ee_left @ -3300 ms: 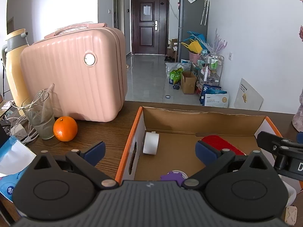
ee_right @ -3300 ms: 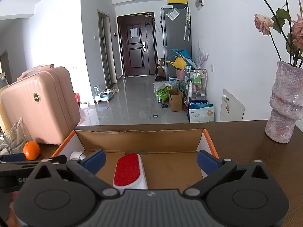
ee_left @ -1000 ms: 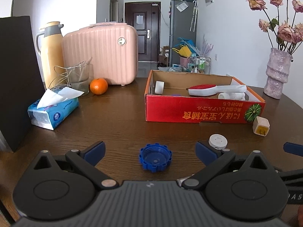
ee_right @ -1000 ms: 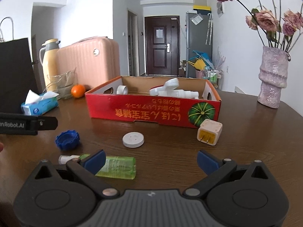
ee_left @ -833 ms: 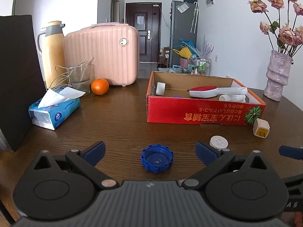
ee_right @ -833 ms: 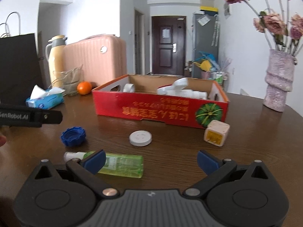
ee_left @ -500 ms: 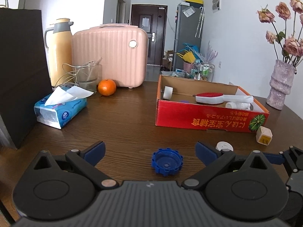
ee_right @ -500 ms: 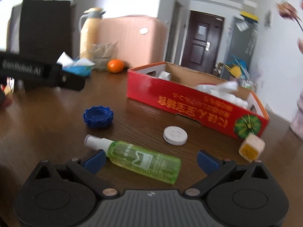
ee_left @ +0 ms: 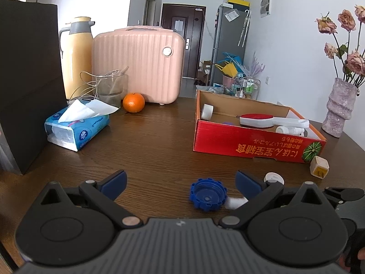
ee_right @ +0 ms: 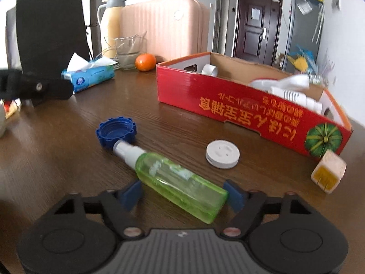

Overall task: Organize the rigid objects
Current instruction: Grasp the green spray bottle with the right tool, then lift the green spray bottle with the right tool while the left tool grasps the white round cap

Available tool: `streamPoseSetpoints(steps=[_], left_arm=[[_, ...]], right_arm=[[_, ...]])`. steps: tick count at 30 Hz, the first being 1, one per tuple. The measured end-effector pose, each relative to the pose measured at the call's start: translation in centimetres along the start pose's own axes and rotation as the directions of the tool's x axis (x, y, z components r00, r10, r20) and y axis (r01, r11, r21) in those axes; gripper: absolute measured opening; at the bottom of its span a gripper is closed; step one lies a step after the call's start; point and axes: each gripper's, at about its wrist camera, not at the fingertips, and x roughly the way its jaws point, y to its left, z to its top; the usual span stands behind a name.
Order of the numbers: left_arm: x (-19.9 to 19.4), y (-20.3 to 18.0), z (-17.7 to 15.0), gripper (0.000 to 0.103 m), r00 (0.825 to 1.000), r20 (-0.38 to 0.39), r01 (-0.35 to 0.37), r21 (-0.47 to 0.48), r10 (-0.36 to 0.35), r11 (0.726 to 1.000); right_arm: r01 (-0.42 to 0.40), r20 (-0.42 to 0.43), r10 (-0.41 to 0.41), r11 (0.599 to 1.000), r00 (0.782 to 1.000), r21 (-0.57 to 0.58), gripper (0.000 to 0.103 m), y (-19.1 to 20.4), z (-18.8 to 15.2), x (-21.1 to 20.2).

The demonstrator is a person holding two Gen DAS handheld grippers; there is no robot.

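The left gripper (ee_left: 180,180) has its blue pads wide apart with nothing between them, low over the dark brown wooden tabletop (ee_left: 148,146). A blue round plastic cap with bumpy edges (ee_left: 208,197) lies just ahead. A small white round disc (ee_left: 273,178) and a cream cube-shaped plug (ee_left: 319,166) sit near the red cardboard box (ee_left: 257,142). Inside the box are a roll of white tape (ee_left: 207,111) and a red and white brush (ee_left: 257,119). An orange fruit (ee_left: 134,102) rests by the pink ribbed suitcase (ee_left: 139,65)
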Motion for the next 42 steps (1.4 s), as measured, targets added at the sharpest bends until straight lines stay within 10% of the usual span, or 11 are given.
streamPoseSetpoints(steps=[5,15,19,42], left_arm=[[-0.1,0.1,0.0,0.103,1.000,0.000,-0.004,-0.005,0.004,1.000],[-0.1,0.2,0.1,0.103,1.000,-0.002,-0.003,-0.013,0.003,1.000],[0.0,0.2,0.0,0.103,1.000,-0.007,-0.001,-0.012,0.001,1.000],[1.7,-0.1,-0.4,0.103,0.998,-0.058,-0.025,-0.001,0.025,1.000]], right_arm=[[-0.031,-0.013,0.031,0.999,0.999,-0.037,0.048,0.8,-0.3,-0.7],[-0.078,-0.028,0.076,0.993,0.997,-0.085,0.053,2.3,0.9,0.5],[-0.101,-0.021,0.099,0.992,0.995,-0.078,0.031,2.7,1.3,0.9],[0.030,0.223,-0.077,0.978,0.972,0.208,0.030,-3.5,-0.2,-6.2]])
